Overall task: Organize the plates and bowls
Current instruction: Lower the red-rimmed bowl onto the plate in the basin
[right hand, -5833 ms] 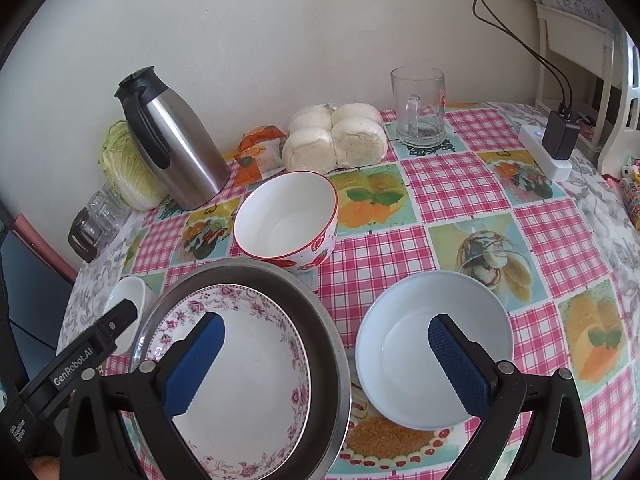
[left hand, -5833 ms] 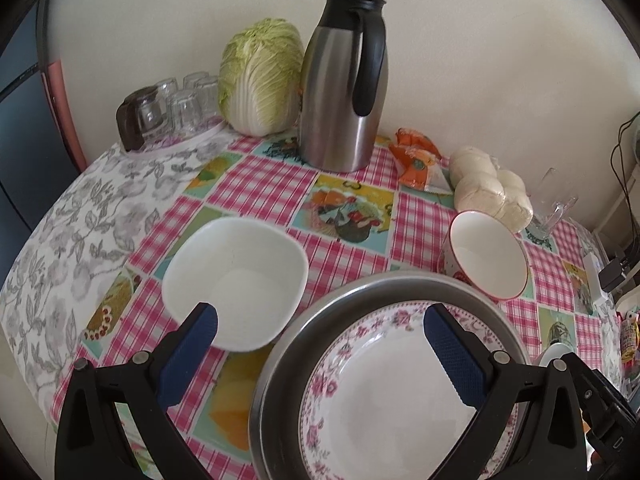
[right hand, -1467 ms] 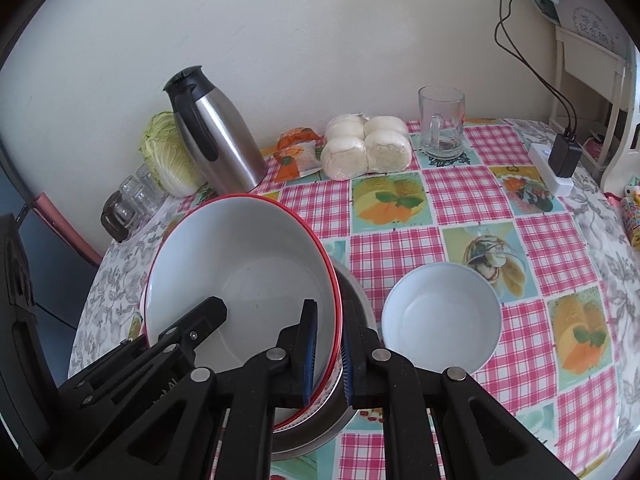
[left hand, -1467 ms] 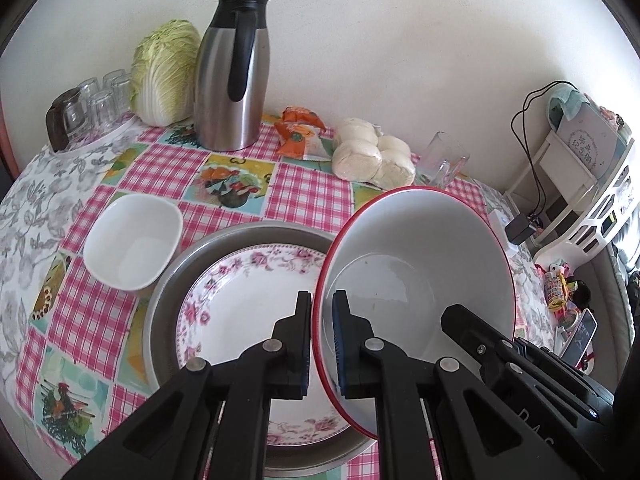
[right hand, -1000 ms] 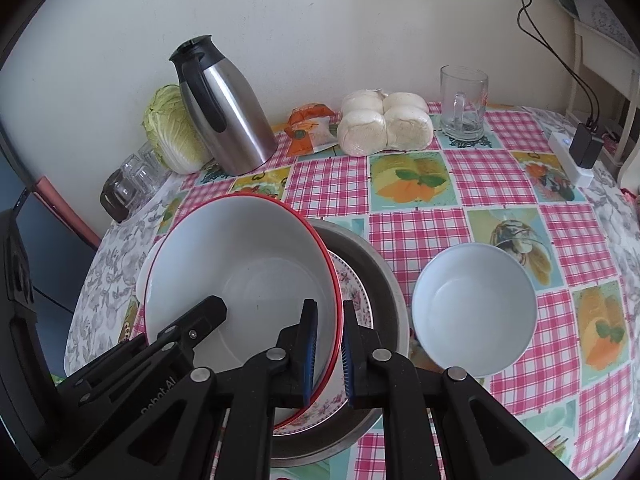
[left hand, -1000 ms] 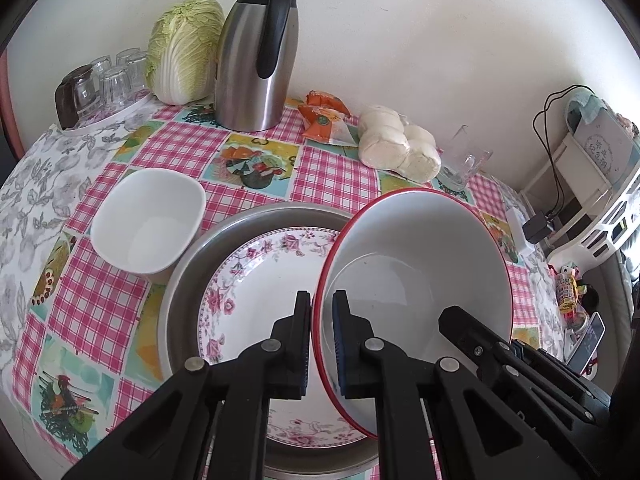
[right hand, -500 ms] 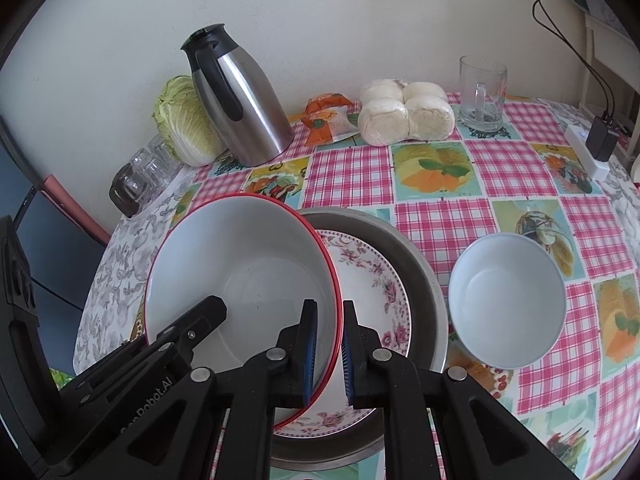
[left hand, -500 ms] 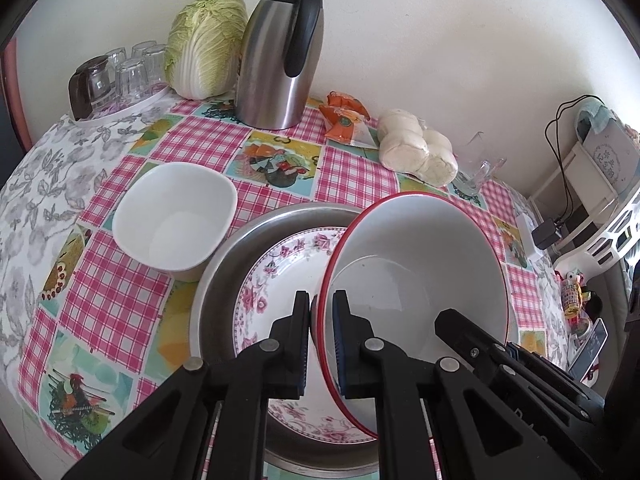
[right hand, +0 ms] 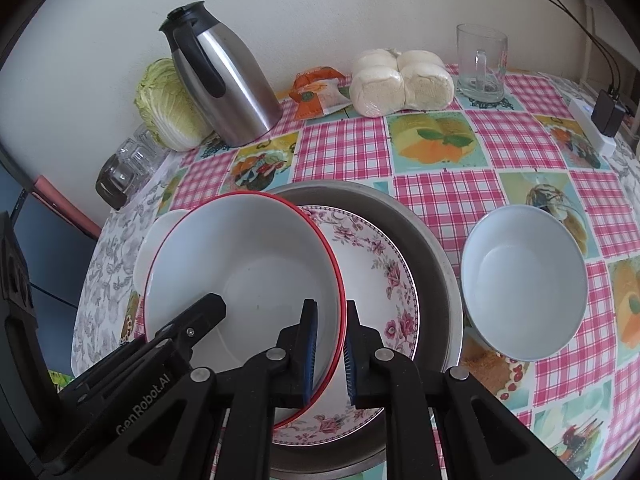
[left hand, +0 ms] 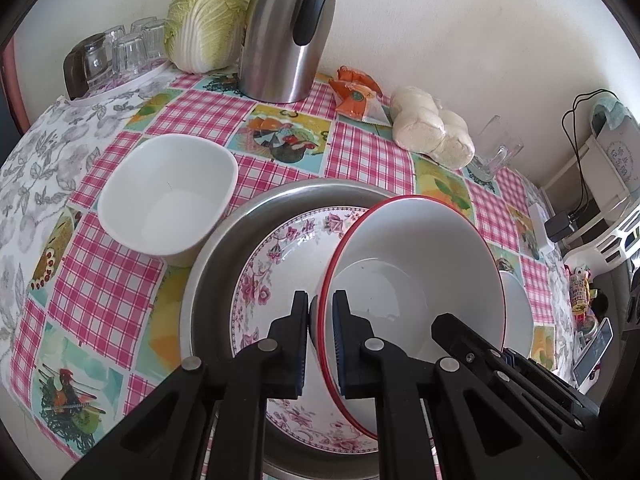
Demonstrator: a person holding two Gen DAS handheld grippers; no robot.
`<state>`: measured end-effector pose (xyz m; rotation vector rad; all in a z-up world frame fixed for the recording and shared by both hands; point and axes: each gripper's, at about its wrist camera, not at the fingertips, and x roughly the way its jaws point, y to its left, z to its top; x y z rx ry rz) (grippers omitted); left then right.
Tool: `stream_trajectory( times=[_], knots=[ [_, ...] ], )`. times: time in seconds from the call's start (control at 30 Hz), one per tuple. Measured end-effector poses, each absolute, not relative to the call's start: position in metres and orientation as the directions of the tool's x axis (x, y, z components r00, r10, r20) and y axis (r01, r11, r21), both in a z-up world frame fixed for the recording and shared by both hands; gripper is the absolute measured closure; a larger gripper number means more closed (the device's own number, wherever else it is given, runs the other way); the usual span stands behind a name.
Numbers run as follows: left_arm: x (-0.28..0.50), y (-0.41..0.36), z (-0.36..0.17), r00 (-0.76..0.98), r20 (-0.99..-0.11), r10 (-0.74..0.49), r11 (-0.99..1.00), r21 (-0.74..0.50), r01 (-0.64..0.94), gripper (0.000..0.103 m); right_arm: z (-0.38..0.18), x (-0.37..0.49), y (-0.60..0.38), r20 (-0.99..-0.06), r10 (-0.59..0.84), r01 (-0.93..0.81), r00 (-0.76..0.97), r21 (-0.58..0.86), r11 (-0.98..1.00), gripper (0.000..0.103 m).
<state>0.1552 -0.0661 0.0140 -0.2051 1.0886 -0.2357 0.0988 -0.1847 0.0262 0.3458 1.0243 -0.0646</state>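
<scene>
Two sets of jaws grip one red-rimmed bowl (left hand: pixel 416 264) between them: my left gripper (left hand: pixel 321 340) is clamped narrow on the bowl's left wall, one pad inside and one outside, and my right gripper (right hand: pixel 329 350) pinches the opposite wall the same way, its pads pressed on either side of the red rim. The bowl hangs tilted over the floral plate (right hand: pixel 380 276), which lies inside a wide steel basin (right hand: pixel 424 232) near the front edge of the counter (right hand: pixel 440 192). Whether the bowl's base touches the plate I cannot tell.

A white squarish bowl (left hand: pixel 168 196) sits on the counter just beside the basin's left rim. A pale round bowl (right hand: pixel 524 280) stands just off the basin's right rim, on the checked cloth.

Along the back edge of the counter, against the wall, stand a steel thermos jug (right hand: pixel 224 80), a cabbage (left hand: pixel 208 16) beside it, and upturned glasses on a tray (left hand: pixel 116 56) toward the back left corner. To the right of the jug lie an orange packet (right hand: pixel 320 94), wrapped buns (right hand: pixel 400 80) and a glass mug (right hand: pixel 480 64)
</scene>
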Motion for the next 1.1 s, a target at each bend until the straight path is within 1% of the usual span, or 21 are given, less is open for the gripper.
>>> stream_trajectory(
  times=[0.7, 1.1],
  knots=[
    [0.169, -0.070, -0.002, 0.391, -0.873, -0.290, 0.956, -0.285, 0.072, 0.091, 0.007, 0.108, -0.190, -0.867, 0.115, 0.237, 0.485, 0.257, 0.937, 0.088],
    [0.173, -0.070, -0.012, 0.376, -0.877, -0.301, 0.952, -0.301, 0.059, 0.091, 0.006, 0.111, -0.189, -0.859, 0.121, 0.229, 0.497, 0.265, 0.937, 0.080]
  ],
)
